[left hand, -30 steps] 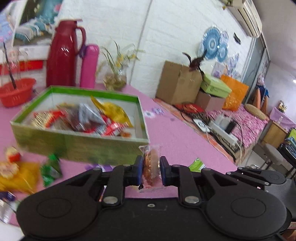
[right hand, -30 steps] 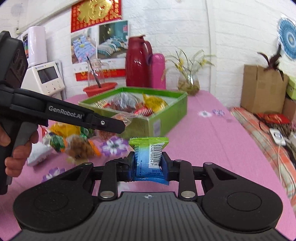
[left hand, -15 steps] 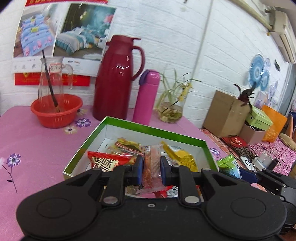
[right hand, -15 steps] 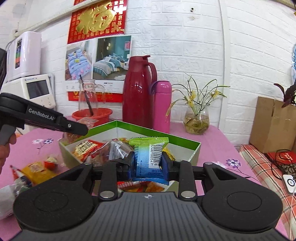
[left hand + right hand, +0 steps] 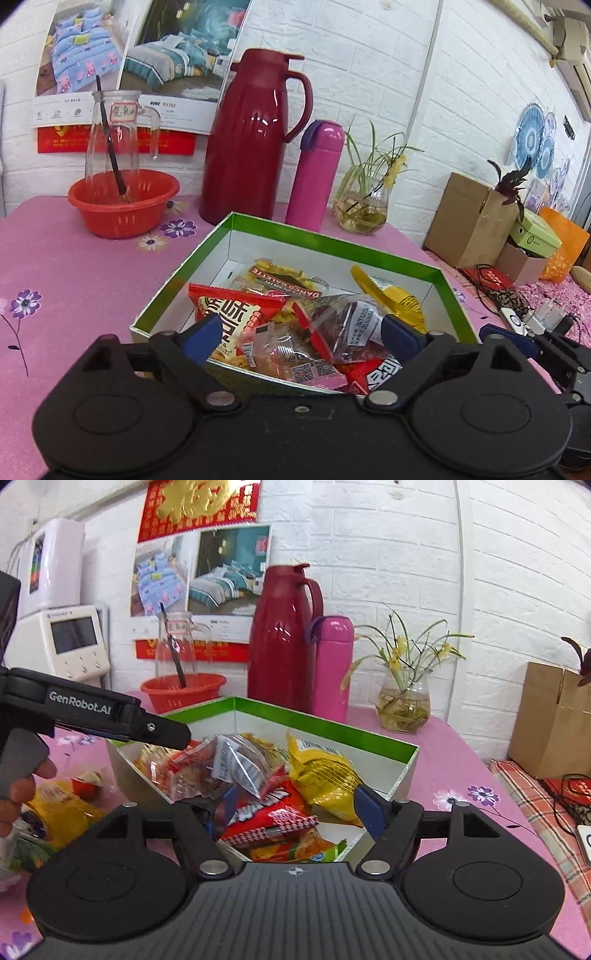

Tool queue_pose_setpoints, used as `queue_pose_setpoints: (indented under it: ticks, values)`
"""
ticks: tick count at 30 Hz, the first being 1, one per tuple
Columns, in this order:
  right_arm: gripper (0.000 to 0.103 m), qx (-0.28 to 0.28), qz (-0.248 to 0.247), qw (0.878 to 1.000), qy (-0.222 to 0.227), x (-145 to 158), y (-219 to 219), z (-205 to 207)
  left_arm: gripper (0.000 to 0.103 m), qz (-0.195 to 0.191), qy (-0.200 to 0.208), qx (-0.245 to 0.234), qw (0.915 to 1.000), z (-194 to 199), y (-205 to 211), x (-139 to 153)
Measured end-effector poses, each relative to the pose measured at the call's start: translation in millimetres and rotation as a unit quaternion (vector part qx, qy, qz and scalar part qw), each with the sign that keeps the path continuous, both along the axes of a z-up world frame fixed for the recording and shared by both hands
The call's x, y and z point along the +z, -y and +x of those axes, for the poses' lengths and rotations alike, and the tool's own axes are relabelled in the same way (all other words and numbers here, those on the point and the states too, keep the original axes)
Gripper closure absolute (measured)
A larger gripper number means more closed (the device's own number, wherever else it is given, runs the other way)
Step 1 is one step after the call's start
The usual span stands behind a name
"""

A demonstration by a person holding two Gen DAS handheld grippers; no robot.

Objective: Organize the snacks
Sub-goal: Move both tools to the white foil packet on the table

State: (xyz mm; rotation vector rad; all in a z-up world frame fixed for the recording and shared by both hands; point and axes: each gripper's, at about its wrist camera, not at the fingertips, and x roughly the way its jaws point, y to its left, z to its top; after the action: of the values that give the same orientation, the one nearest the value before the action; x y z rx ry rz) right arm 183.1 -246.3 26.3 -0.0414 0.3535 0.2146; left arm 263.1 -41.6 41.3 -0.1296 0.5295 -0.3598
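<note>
A green-rimmed white box (image 5: 332, 247) (image 5: 325, 727) on the pink table holds several snack packets. My left gripper (image 5: 301, 334) is open and empty over the box's near edge; a clear pink-edged packet (image 5: 291, 358) lies in the box between its fingers. My right gripper (image 5: 295, 805) is open and empty over the box's near corner; a green packet (image 5: 317, 851) lies in the box below it. A yellow packet (image 5: 321, 771) and a red packet (image 5: 269, 816) lie in the box. The left gripper also shows in the right wrist view (image 5: 162, 733), over the box's left side.
A red thermos (image 5: 251, 140), pink bottle (image 5: 314, 173), plant vase (image 5: 364, 210) and red bowl with a glass jug (image 5: 122, 206) stand behind the box. Loose snacks (image 5: 62, 808) lie on the table left of the box. Cardboard boxes (image 5: 472, 218) stand at right.
Both grippers opened and let go of their packets, which now lie in the box. Both moved a little closer over the box.
</note>
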Motion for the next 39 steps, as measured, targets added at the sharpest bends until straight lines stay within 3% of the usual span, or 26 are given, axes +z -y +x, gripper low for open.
queue_pose_setpoints:
  ticks: [8, 13, 21, 28, 35, 36, 39]
  values:
    - [0.0, 0.041, 0.018, 0.999, 0.025, 21.5, -14.4, -46.1, 0.0, -0.005, 0.008, 0.006, 0.9999, -52.3, -14.2, 30.8]
    - [0.0, 0.082, 0.024, 0.996, 0.009, 20.0, -29.1, -75.6, 0.0, 0.003, 0.005, 0.011, 0.9999, -92.5, -28.7, 33.7]
    - [0.0, 0.169, 0.046, 0.983, -0.062, -0.2, -65.0, -111.0, 0.0, 0.008, -0.038, 0.021, 0.999, -139.8, -68.1, 3.5]
    - [0.0, 0.217, 0.047, 0.969, -0.108, -12.9, -105.0, -116.7, 0.0, -0.04, -0.094, 0.063, 0.9928, -151.2, -123.6, -26.7]
    - [0.0, 0.238, 0.057, 0.958, -0.148, -22.8, -135.2, -107.9, 0.0, -0.073, -0.127, 0.055, 0.9877, -143.3, -148.6, -43.3]
    - [0.0, 0.24, 0.059, 0.957, -0.153, -23.9, -137.7, -106.8, 0.007, -0.08, -0.135, 0.048, 0.9865, -141.3, -150.3, -46.6]
    - [0.0, 0.244, 0.058, 0.955, -0.161, -26.4, -144.7, -103.5, 0.015, -0.087, -0.149, 0.032, 0.9845, -138.2, -151.5, -53.6]
